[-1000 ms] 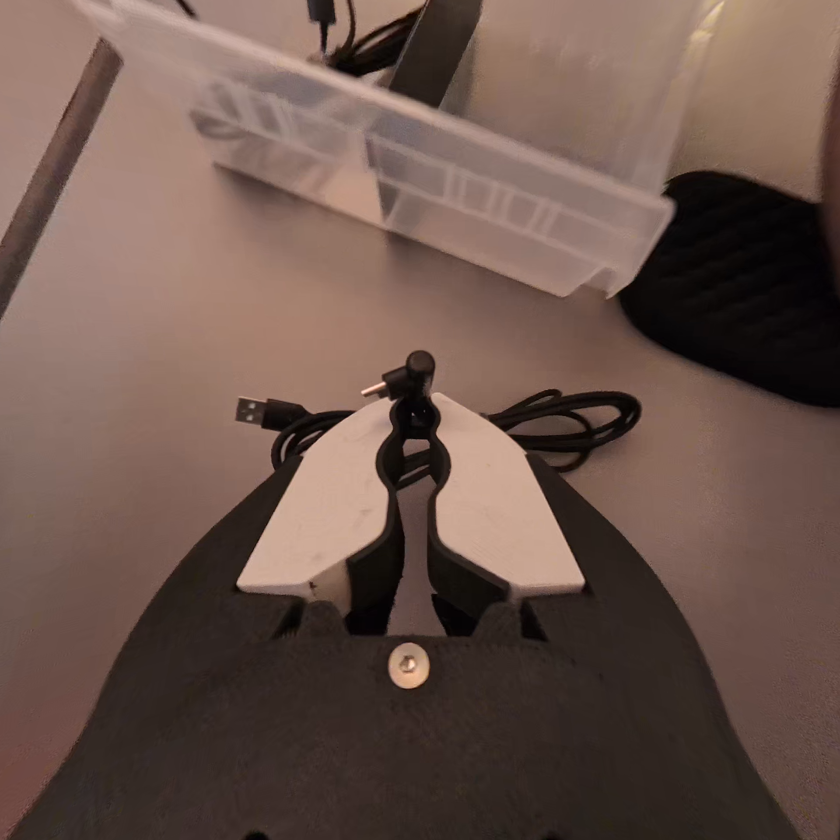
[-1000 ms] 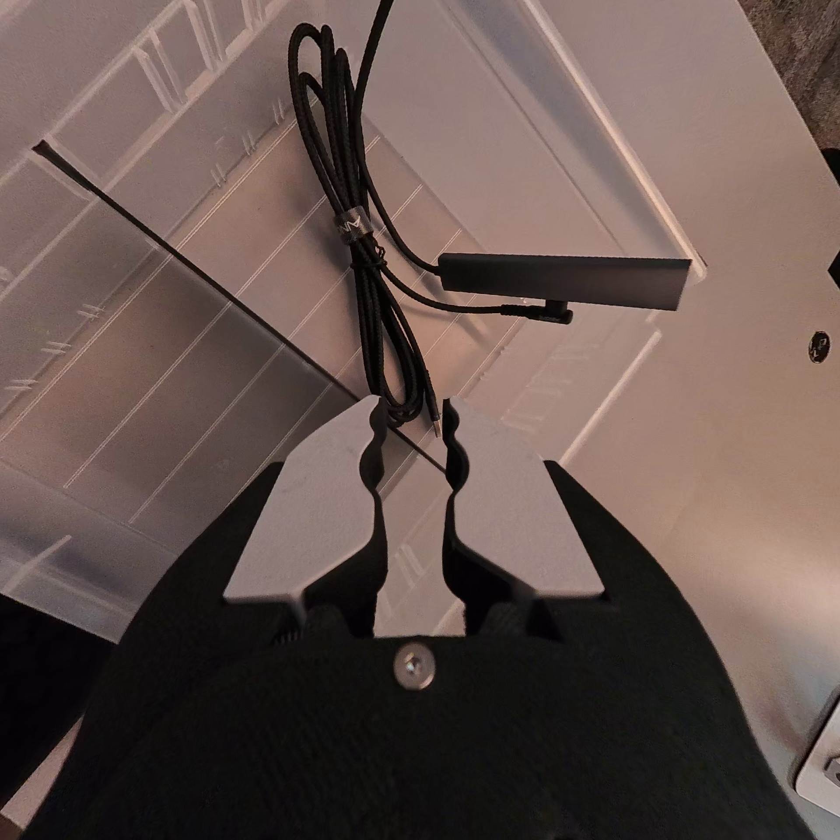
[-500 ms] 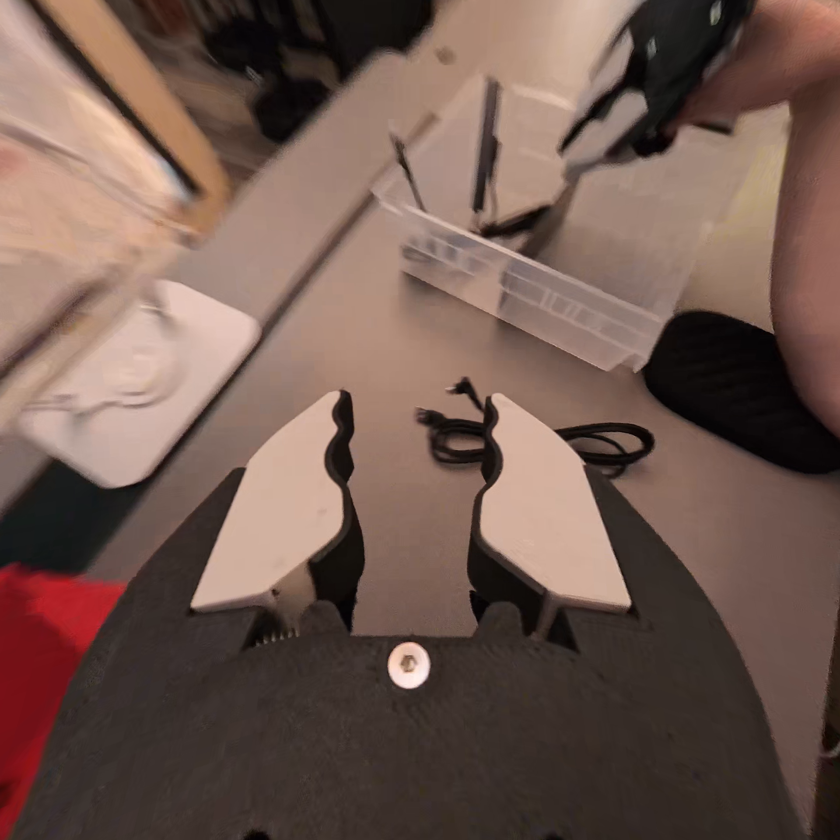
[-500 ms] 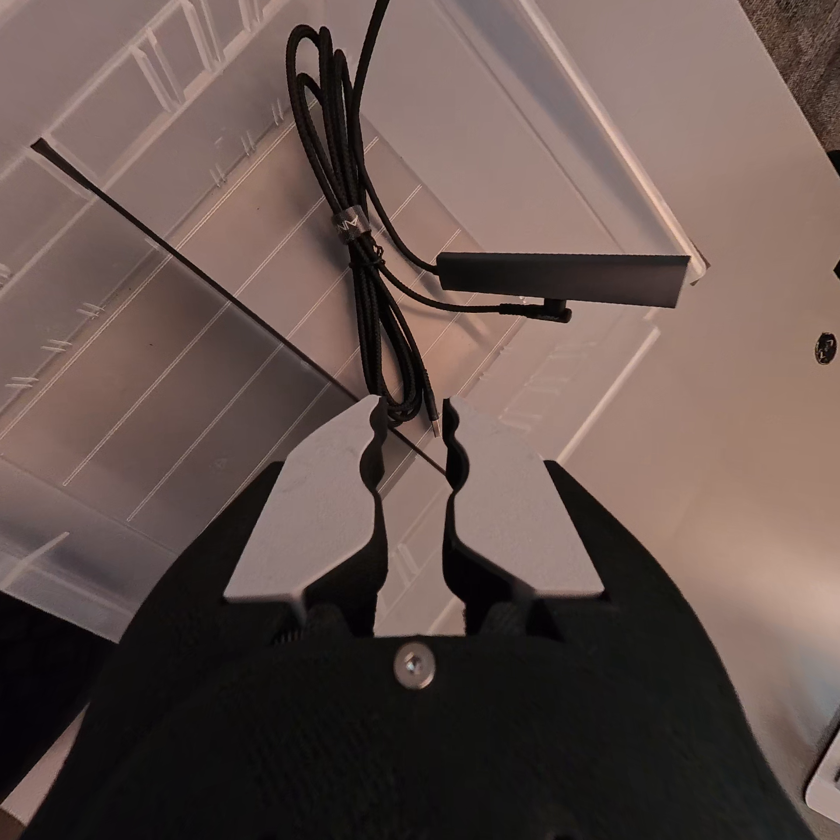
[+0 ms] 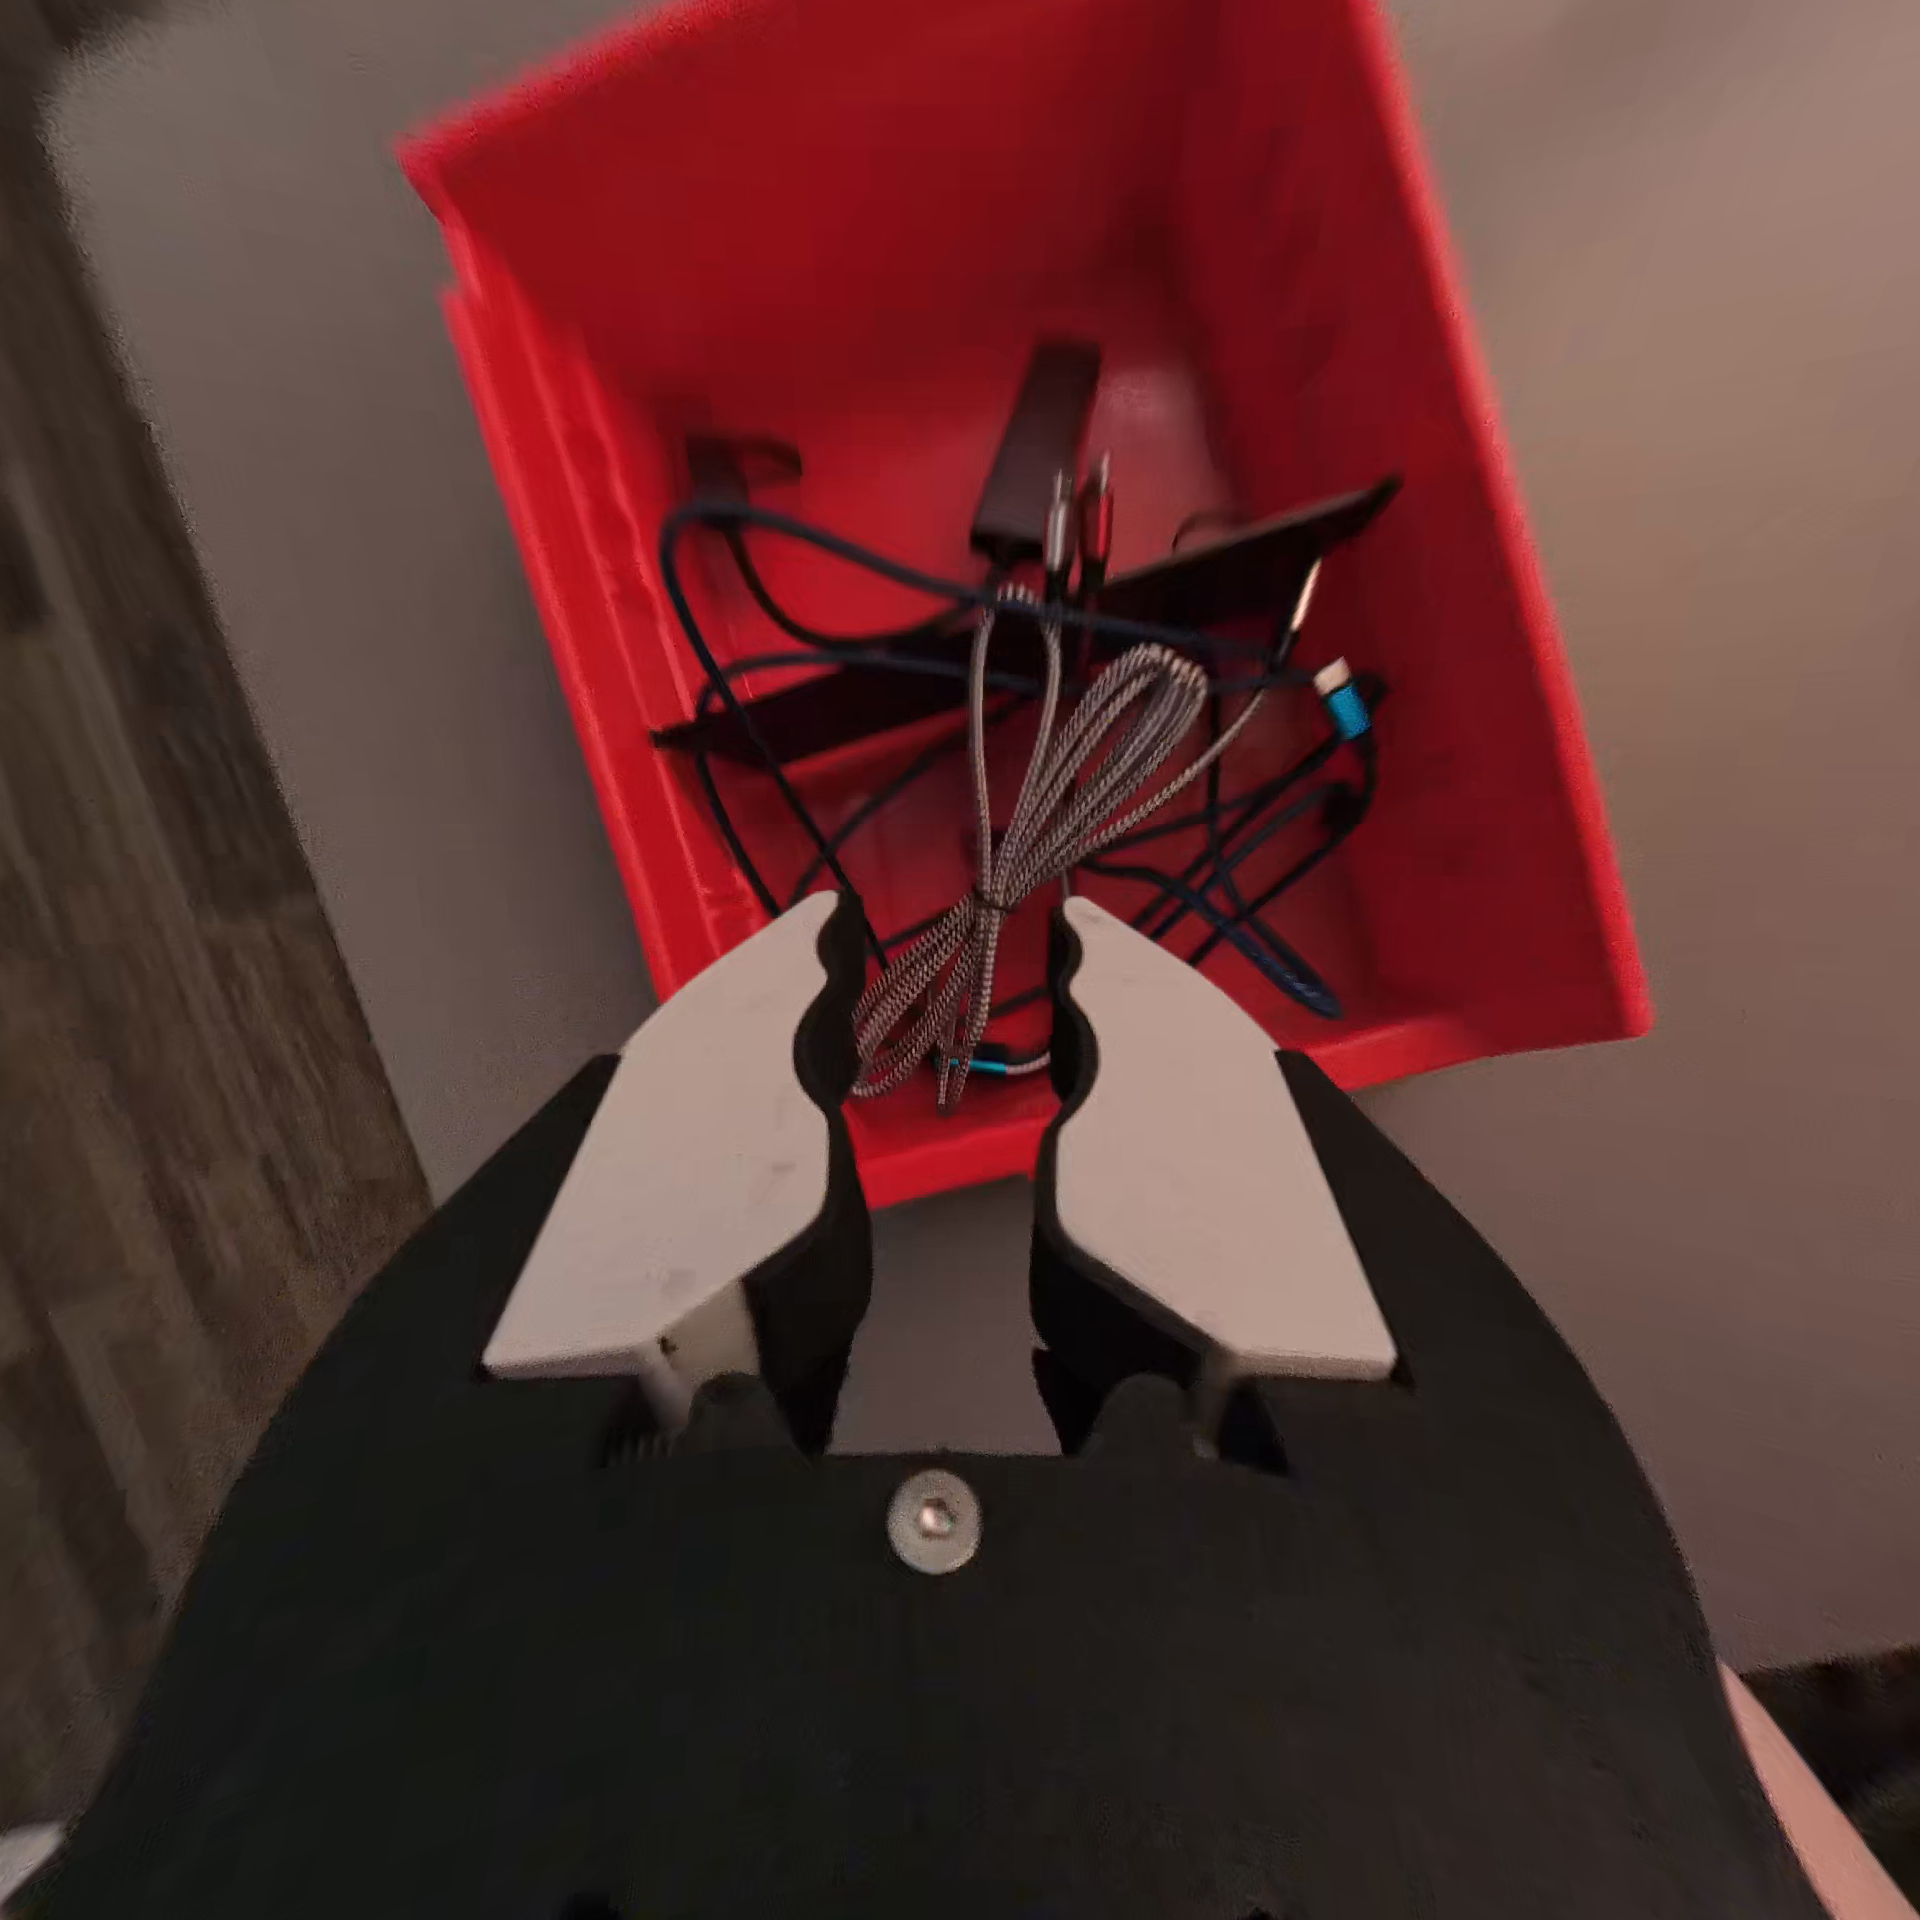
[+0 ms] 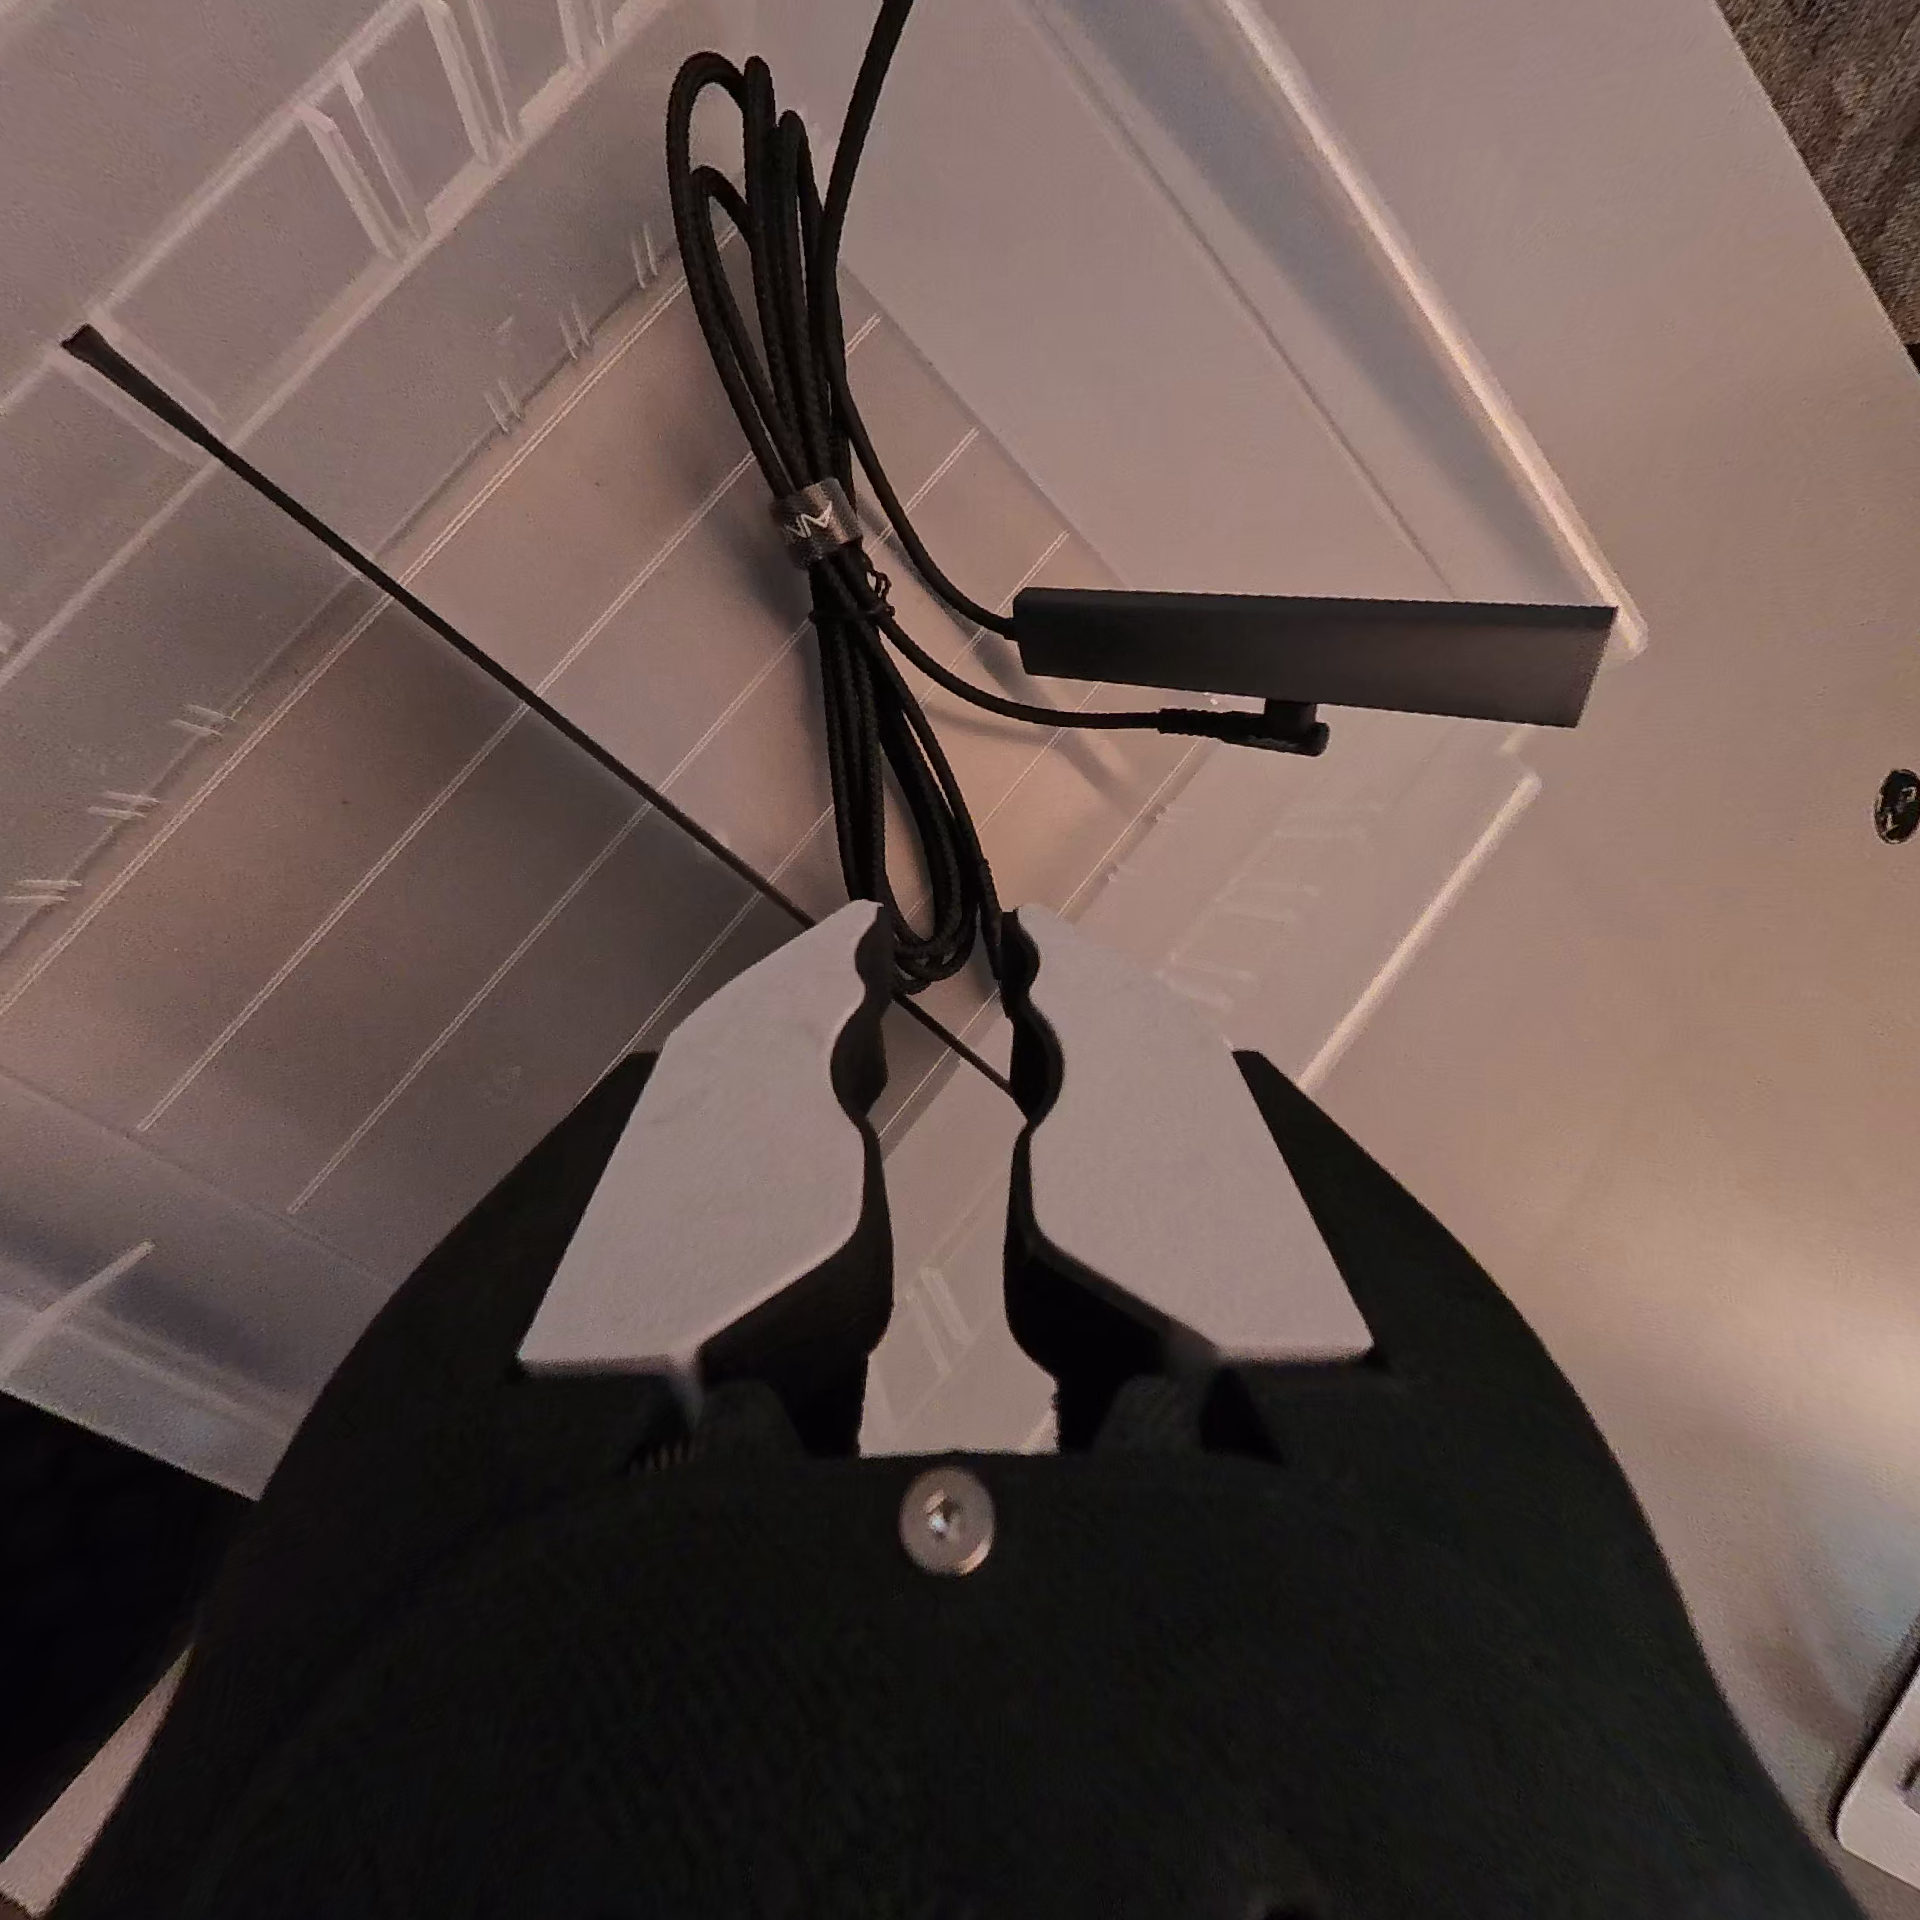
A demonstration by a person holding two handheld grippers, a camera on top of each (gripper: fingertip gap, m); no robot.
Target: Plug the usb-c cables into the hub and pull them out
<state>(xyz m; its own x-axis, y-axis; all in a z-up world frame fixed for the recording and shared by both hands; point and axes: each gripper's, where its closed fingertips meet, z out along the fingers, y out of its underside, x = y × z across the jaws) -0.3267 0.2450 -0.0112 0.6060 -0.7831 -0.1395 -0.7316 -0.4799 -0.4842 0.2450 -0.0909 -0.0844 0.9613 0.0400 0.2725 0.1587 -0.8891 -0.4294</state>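
In the left wrist view my left gripper (image 5: 951, 935) is open and empty above the near wall of a red bin (image 5: 1507, 623). A grey braided cable bundle (image 5: 1049, 821) lies below its tips among tangled dark cables, a blue-tipped plug (image 5: 1348, 709) and dark hubs (image 5: 1039, 447). In the right wrist view my right gripper (image 6: 951, 930) is open over a clear plastic bin (image 6: 1299, 312). The loop end of a black braided cable bundle (image 6: 821, 436) lies between its tips. A dark flat hub (image 6: 1320, 655) lies beyond, with an angled black plug (image 6: 1288, 732) at its side.
A thin dark divider (image 6: 416, 582) crosses the clear bin. Pale table top (image 6: 1662, 1039) lies to its right, with a small dark hole (image 6: 1896, 805) and a white object (image 6: 1881, 1455) at the right edge. Wooden floor (image 5: 135, 935) lies left of the red bin. The grippers' ends are close to 65 cm from one another. The dark flat hub (image 6: 1320, 655) lies around 8 cm away from my right fingertips.
My left gripper let go of the black angled-plug cable on the table, opened, and swung away to the red bin. My right gripper edged slightly forward over the cable loop.
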